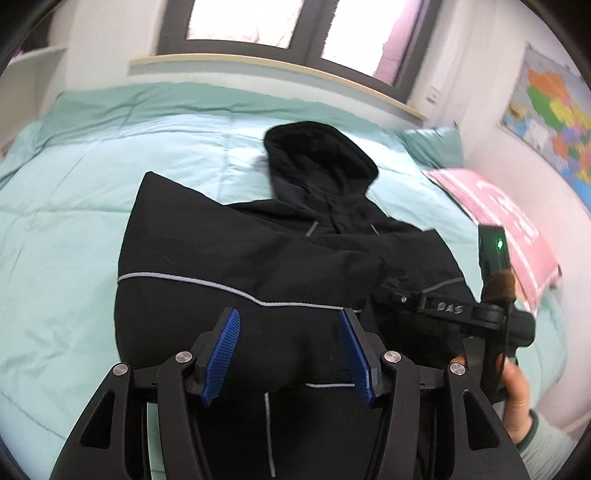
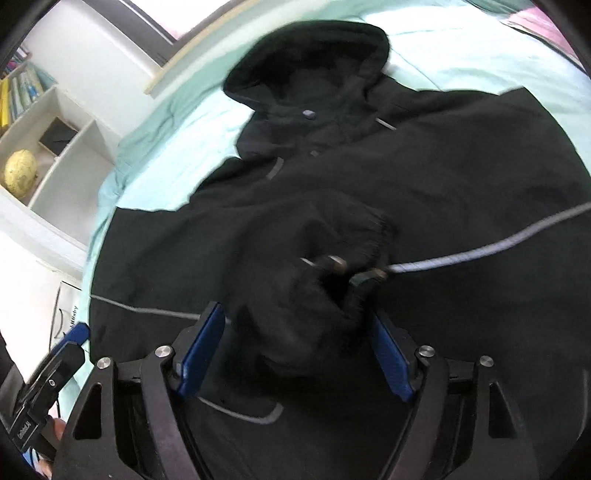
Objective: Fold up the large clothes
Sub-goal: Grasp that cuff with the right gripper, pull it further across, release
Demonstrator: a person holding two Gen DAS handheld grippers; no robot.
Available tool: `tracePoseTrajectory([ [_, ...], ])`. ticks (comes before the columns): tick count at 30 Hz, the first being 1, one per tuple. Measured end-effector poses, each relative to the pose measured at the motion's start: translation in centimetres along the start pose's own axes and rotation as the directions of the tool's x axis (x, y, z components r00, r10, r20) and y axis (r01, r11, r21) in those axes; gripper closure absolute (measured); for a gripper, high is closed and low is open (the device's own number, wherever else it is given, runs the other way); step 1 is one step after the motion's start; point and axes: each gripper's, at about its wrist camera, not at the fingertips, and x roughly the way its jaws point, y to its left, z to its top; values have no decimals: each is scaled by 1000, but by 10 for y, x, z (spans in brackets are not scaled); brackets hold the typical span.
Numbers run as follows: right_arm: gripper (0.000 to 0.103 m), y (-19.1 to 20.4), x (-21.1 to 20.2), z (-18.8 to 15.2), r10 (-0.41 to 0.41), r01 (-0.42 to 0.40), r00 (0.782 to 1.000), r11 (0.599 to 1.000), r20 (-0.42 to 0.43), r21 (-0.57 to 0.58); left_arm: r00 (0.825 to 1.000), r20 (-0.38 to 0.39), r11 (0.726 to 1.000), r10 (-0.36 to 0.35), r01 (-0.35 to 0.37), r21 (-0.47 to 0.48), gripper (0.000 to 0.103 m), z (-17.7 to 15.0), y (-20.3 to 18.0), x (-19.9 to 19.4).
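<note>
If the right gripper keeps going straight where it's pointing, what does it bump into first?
Most likely the bunched sleeve cuff of the black jacket, which sits right ahead between the open fingers of the right gripper. How near the cuff is cannot be judged from this blurry view.

Daylight from window (image 1: 295, 26), blown out white at top. Bedspread (image 1: 74, 206) evenly lit, soft shadows. Black jacket (image 2: 443, 184) swallows detail. Motion blur in right view; fisheye bending, dark corners.
</note>
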Motion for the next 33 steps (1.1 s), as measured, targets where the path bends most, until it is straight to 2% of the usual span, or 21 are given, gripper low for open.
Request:
tracePoseTrajectory([
  [1,64,1,0,1,-11,11,1000,1000,2,-2,1000,2,1000,7,-7,-10,46,2,4,-1],
  [2,72,1,2,3,-20,20,1000,1000,-4,-6,1000,7,1000,21,-21,-16,46,3,7,-1],
  [3,74,0,0,2,-8,8,1000,1000,-6,-8,999,15,999,40,-39,-20,46,4,10,-6],
  [4,74,-1,-4,2,-3,3,1000,1000,4,-11,998,23,998,60,-59,-19,46,6,13,-9],
  [5,74,-1,-14,2,-14,13,999,999,-33,-46,996,27,997,79,-79,-21,46,9,15,-9],
  [10,75,-12,-75,11,-81,93,990,990,112,-106,997,27,996,75,-74,-47,46,19,13,1],
  [15,74,-39,-139,39,-167,202,955,971,243,-126,997,-50,998,61,-63,-21,46,22,-5,46],
  [19,74,-66,-140,57,-202,234,960,959,196,-160,985,-160,998,58,-61,-13,46,12,-17,98],
  [23,74,-97,-110,53,-287,319,941,927,178,-195,973,-218,997,75,-69,36,46,-5,-18,129],
  [25,71,-128,-81,43,-325,337,941,927,96,-163,975,-215,998,53,-45,43,46,-7,-14,129],
  [27,70,-153,-61,30,-302,304,953,946,35,-115,975,-219,999,30,-22,37,46,-7,-11,127],
  [30,69,-160,-69,25,-264,267,963,961,46,-77,979,-204,999,26,-16,48,46,-6,-12,116],
  [31,65,-158,-75,26,-261,263,965,962,39,-66,980,-200,998,16,-5,55,46,-5,-14,111],
  [32,63,-155,-84,27,-255,257,966,965,41,-58,980,-197,998,-18,29,52,46,-3,-15,105],
  [33,59,-150,-97,28,-246,250,966,967,78,-52,977,-188,994,-99,107,34,46,1,-18,95],
])
